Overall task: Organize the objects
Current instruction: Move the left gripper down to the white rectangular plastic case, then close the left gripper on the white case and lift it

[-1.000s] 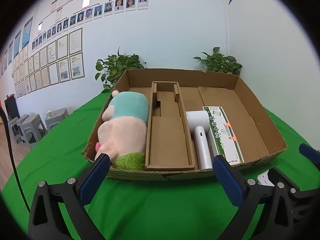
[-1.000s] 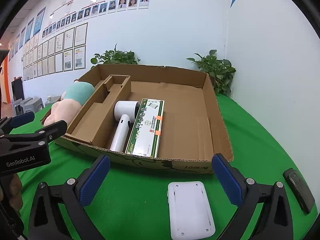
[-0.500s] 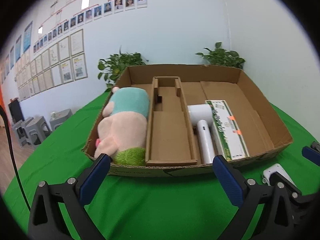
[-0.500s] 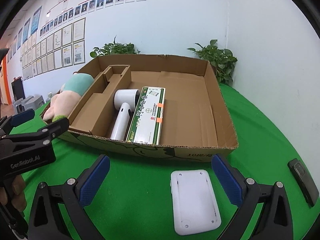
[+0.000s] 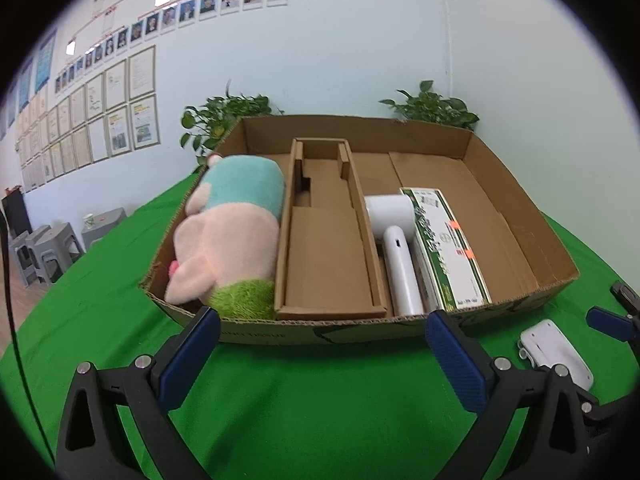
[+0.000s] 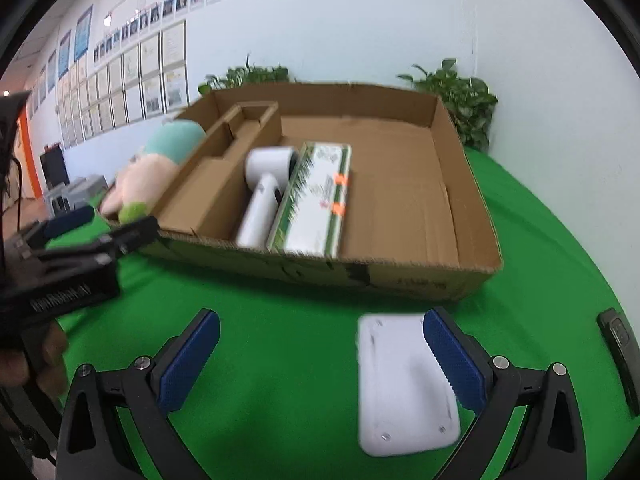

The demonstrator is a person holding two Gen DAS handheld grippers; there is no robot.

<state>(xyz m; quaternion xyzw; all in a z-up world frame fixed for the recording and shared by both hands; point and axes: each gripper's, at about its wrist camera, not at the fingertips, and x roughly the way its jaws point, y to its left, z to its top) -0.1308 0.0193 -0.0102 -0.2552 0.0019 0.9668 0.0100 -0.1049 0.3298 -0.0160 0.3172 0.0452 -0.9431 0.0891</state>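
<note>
We view a green table (image 5: 320, 400) bearing an open cardboard box (image 5: 520, 200). From its left to its right the box holds a plush toy (image 5: 232, 240), a cardboard insert (image 5: 328, 256), a white hair dryer (image 5: 396, 248) and a green-and-white carton (image 5: 444, 244); the right part of its floor is bare. Outside the box, near its front wall, lie a white flat device (image 6: 400, 384) and, well to the right, a small black remote (image 6: 620, 356).

We judge the step in hand to be the approach to the white flat device, the next item to be boxed. The next move calls for centring it between the fingers, since it now sits off toward the right finger (image 6: 452, 360), which overlaps its edge in this view; we cannot tell whether they touch.

The right gripper (image 6: 320, 356) is spread wide and holds nothing. The left gripper (image 5: 320, 356) is likewise spread wide and empty, facing the box front.
</note>
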